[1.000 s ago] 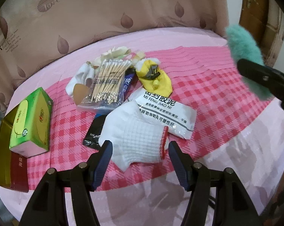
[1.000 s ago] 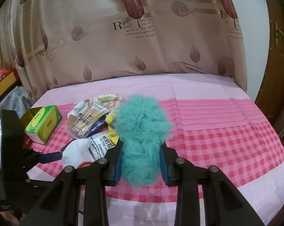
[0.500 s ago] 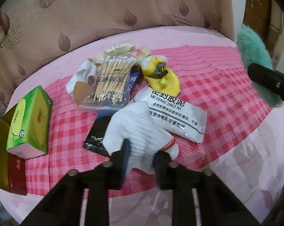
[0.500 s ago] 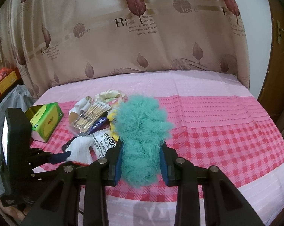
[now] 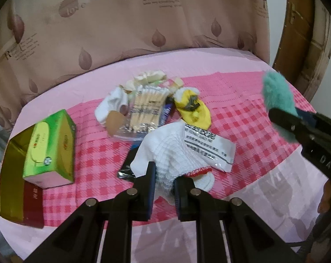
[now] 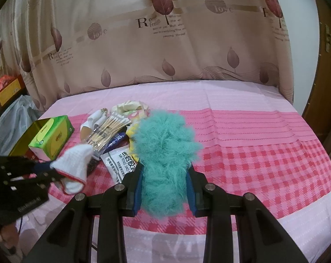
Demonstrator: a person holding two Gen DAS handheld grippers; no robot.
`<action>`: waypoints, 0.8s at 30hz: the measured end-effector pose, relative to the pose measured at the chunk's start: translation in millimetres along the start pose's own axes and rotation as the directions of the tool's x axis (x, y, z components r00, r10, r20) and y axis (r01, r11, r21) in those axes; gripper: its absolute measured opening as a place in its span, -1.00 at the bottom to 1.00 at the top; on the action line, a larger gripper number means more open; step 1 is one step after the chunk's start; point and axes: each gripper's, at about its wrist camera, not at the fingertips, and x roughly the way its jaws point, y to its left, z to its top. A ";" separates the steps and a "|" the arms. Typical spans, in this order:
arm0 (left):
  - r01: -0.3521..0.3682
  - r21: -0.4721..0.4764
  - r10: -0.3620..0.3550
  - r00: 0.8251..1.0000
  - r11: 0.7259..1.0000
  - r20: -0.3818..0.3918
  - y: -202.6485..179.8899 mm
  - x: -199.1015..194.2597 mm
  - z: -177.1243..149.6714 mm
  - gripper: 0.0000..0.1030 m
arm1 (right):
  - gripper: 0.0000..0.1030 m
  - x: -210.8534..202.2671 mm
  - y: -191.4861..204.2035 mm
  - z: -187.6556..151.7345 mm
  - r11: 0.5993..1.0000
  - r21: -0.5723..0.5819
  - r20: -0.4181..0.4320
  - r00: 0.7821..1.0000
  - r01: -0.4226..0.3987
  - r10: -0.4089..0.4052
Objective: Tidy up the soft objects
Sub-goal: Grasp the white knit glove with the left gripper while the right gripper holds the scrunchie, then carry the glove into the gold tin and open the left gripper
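Note:
My left gripper (image 5: 164, 180) is shut on a white knit glove with a red cuff (image 5: 169, 153) and holds it lifted off the cloth; the glove also shows in the right wrist view (image 6: 74, 162). My right gripper (image 6: 164, 186) is shut on a fluffy teal ball (image 6: 165, 155), held above the pink checked tablecloth (image 6: 264, 164); the ball also shows in the left wrist view (image 5: 277, 100). A pile behind holds a yellow sock (image 5: 193, 107), a white sock (image 5: 111, 105) and a cream cloth (image 5: 150, 77).
A green tissue box (image 5: 51, 146) sits on a gold and red box (image 5: 14, 195) at the left. A bag of cotton swabs (image 5: 145, 109), a white printed packet (image 5: 209, 149) and a dark packet (image 5: 126, 171) lie in the pile. A curtain (image 6: 165, 43) hangs behind.
My left gripper closed on the white glove and lifted it off the cloth. My right gripper kept its hold on the teal ball and barely moved.

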 end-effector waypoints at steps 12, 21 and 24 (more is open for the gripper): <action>-0.091 -0.085 0.093 0.995 0.992 0.024 53.4 -19.3 5.1 -0.71 | -0.42 7.6 7.0 -4.5 0.999 -0.034 -0.014 1.000 -0.002 0.002; -0.229 -0.198 0.240 0.970 0.953 0.035 142.7 -40.6 2.9 -0.71 | -0.42 12.3 12.6 -7.4 0.998 -0.060 -0.021 1.000 0.007 -0.008; -0.279 -0.238 0.292 0.956 0.930 0.020 178.5 -45.5 -2.3 -0.71 | -0.41 13.5 13.8 -8.1 0.998 -0.067 -0.021 1.000 0.011 -0.013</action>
